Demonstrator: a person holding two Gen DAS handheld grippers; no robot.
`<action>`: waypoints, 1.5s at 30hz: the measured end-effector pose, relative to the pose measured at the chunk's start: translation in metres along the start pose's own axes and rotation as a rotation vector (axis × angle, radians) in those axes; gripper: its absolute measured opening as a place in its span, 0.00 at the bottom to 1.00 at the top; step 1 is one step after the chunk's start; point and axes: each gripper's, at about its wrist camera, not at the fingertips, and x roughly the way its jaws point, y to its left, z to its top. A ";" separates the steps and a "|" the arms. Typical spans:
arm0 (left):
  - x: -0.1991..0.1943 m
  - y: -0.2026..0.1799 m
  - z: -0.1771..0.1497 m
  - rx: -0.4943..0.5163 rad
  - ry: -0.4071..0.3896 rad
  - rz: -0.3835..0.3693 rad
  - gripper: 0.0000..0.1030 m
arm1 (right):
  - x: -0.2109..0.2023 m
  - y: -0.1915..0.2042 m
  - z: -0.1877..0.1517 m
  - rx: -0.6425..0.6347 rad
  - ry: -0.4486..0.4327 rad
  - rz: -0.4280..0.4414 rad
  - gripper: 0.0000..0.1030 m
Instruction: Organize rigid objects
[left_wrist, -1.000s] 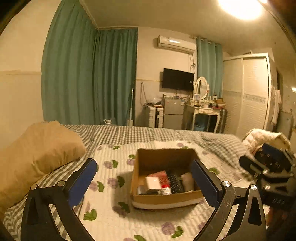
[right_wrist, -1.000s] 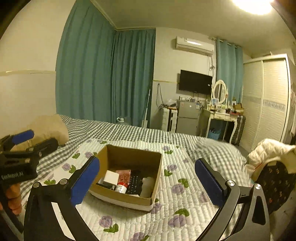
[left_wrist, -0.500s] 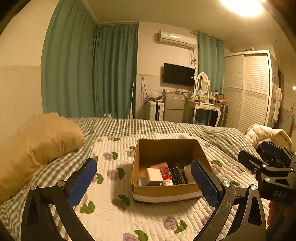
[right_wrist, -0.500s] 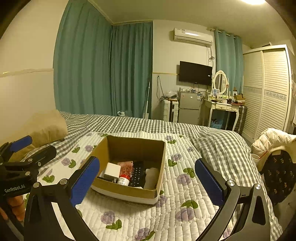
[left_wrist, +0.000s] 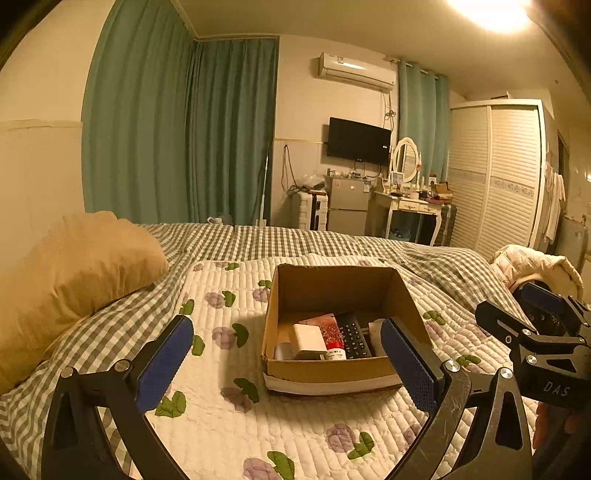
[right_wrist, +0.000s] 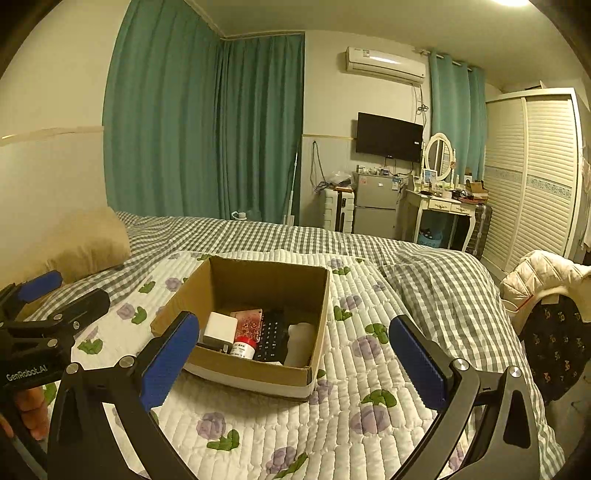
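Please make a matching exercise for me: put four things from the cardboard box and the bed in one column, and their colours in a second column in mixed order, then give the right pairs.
Column one:
1. power adapter
2. remote control
3. pillow
4. pads of the left tool

Column two:
a. blue
b. tan
c. white
d. black

Right pairs: 1-c, 2-d, 3-b, 4-a. The adapter and the remote lie inside the cardboard box; the pillow lies on the bed to the left of it.

Open left gripper (left_wrist: 286, 350) above cardboard box (left_wrist: 332, 373).
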 end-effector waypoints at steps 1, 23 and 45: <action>0.000 0.000 0.000 0.003 0.002 0.003 1.00 | 0.000 0.000 0.000 0.001 0.002 0.001 1.00; -0.002 -0.006 -0.001 0.037 0.005 0.033 1.00 | 0.001 0.000 0.001 0.001 0.025 0.005 1.00; -0.003 -0.003 0.001 0.036 0.005 0.043 1.00 | 0.004 0.002 -0.003 -0.002 0.045 0.001 1.00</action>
